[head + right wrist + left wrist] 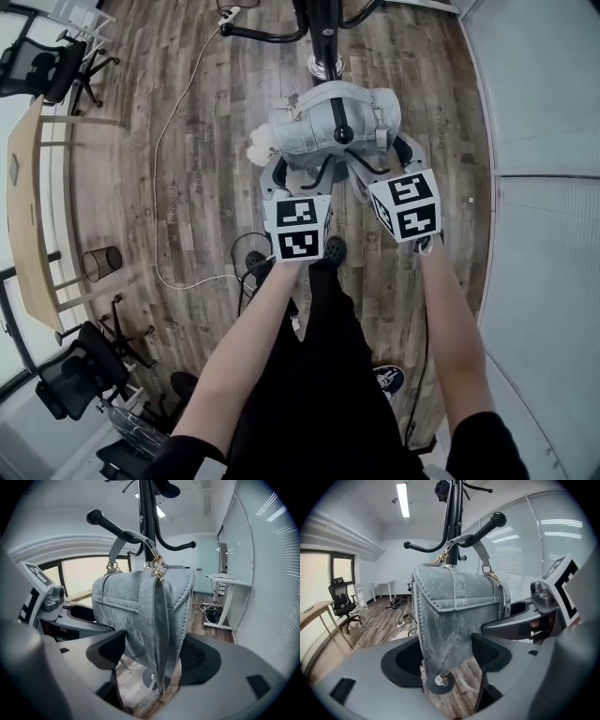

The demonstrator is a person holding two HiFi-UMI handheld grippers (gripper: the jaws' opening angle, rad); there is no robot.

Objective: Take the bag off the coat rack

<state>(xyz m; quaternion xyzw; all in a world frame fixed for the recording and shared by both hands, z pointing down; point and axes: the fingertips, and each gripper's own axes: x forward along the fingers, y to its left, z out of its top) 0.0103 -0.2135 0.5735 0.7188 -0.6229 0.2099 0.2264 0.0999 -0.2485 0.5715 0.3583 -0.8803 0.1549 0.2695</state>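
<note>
A grey-blue handbag [319, 127] hangs by its strap from a hook of the black coat rack [325, 37]. My left gripper [298, 176] is at the bag's left end and my right gripper [382, 161] at its right end. In the left gripper view the bag [454, 606] hangs down between the wide-open jaws of the left gripper [443, 656], its lower corner between the pads [487, 653]. In the right gripper view the bag's [140, 611] other end sits between the right gripper's [154, 656] spread jaws. I see no pad pressing on it.
The rack's round base [327, 66] stands on the wood floor just beyond the bag. A white cable [169, 141] trails across the floor. A wooden desk [23, 216], office chairs [42, 70] and a wire bin [101, 262] are at the left; a blinds-covered glass wall [534, 141] is at the right.
</note>
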